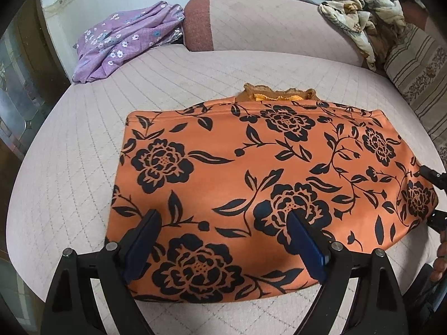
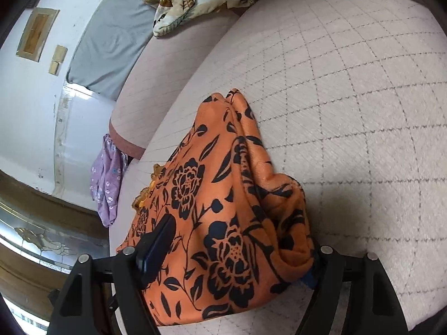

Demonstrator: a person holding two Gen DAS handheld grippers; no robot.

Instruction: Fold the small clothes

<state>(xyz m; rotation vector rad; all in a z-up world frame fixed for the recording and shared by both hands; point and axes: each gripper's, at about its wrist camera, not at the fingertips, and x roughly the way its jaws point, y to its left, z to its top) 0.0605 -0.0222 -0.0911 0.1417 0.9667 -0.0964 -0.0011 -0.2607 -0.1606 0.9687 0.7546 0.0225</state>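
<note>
The left gripper (image 1: 223, 223), seen low in the left wrist view, has its two blue-padded fingers (image 1: 142, 240) spread wide over the near part of the orange garment printed with black flowers and leaves (image 1: 251, 173), gripping nothing. That garment lies flat across the middle of the frame on the pale quilted sofa seat (image 1: 69, 167), with a frilled golden-orange trim (image 1: 276, 93) peeking out at its far edge. At the right edge of the frame, the black tips of the right gripper (image 1: 434, 195) reach the garment's right end, and part of a hand (image 1: 441, 254) shows below them.

In the right wrist view, the right gripper (image 2: 234, 254) stands at the bottom of the frame with its jaws wide apart. Bunched folds of the same garment (image 2: 229, 209) fill the gap and drape over the right finger, hiding it; whether the pads press on the cloth cannot be told.

A crumpled lilac cloth with small white flowers (image 1: 125, 42) lies at the upper left of the left wrist view, and a cream and brown patterned blanket (image 1: 363, 16) sits bunched at the upper right beside a striped cushion (image 1: 419, 78).
</note>
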